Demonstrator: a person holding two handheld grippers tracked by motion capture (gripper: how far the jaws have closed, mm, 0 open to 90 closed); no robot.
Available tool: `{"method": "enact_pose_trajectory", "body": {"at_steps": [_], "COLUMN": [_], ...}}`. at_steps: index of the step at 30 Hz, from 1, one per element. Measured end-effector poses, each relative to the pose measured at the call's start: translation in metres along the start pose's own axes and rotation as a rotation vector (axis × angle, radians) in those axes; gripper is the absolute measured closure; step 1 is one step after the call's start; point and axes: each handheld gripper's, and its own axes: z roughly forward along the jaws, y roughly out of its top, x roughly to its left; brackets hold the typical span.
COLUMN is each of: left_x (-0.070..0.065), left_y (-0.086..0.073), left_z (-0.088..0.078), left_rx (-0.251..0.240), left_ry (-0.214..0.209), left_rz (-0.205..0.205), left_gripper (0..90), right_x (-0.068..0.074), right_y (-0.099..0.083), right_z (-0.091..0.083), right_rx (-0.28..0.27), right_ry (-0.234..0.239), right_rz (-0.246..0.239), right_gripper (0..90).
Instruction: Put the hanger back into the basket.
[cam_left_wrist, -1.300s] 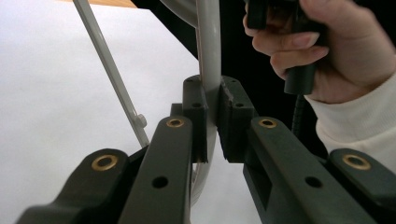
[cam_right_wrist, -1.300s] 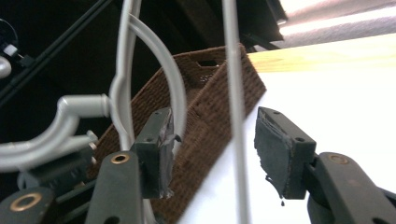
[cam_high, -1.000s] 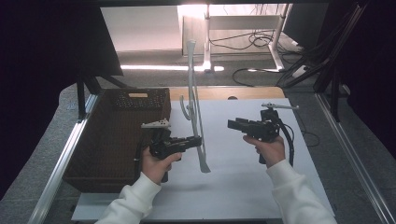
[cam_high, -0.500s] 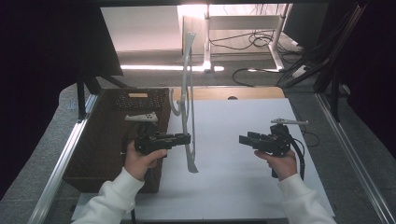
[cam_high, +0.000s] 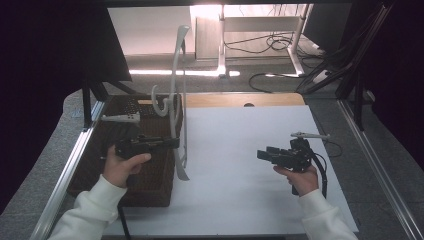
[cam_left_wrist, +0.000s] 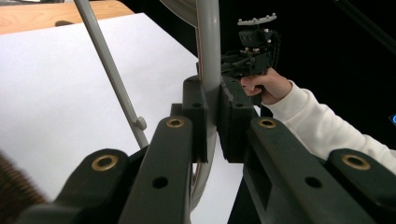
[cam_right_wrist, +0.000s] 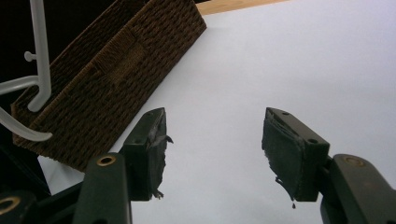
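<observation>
Two hand-held grippers were over the tabletop (cam_high: 240, 150), which was covered with a white sheet. The left hand-held gripper (cam_high: 172, 143), nearest to the person on the left side, was clamped on the grey hanger (cam_high: 177, 107); in the left gripper view its pads pressed the hanger's grey bar from both sides. The hanger stood almost upright in this grip, lifted off the sheet, right at the right edge of the brown woven basket (cam_high: 150, 180). Its lower end hung just beside the basket's right wall, and its hook curled over the far part of the basket. The right hand-held gripper (cam_high: 263, 154) was well apart from the basket, to its right, over the bare sheet. Its jaws were wide and had just been opening, with nothing between them; in the right gripper view only the white sheet was seen in the gap. Beyond the basket, a strip of wood lay along the far edge of the tabletop.
</observation>
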Motion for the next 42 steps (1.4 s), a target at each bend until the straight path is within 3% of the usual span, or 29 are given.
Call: {"method": "enact_pose_trajectory", "body": {"at_steps": [3,17,24,31,42], "left_x": [0.005,0.033,0.047,0.062,0.076], "left_y": [0.004,0.003,-0.002,-0.014,-0.027], "left_z": [-0.021,-0.074,-0.085,-0.090,-0.097], "left_rx": [0.011,0.053,0.101,0.110,0.172], "left_ry": [0.005,0.078,0.106,0.127,0.150], "left_rz": [0.003,0.014,0.054,0.022,0.037], "left_gripper": [82.9,82.9,83.0,82.9,83.0], "right_x": [0.000,0.000,-0.003,-0.005,-0.006], "right_y": [0.000,-0.001,-0.003,-0.004,-0.005], "right_z": [0.001,0.004,0.004,0.005,0.006], "right_rx": [0.002,0.012,0.014,0.013,0.020], "right_ry": [0.001,-0.006,-0.012,-0.015,-0.020], "right_rz": [0.000,-0.003,0.006,0.014,0.011], "right_gripper": [40.6,40.2,40.2,40.2,40.2]}}
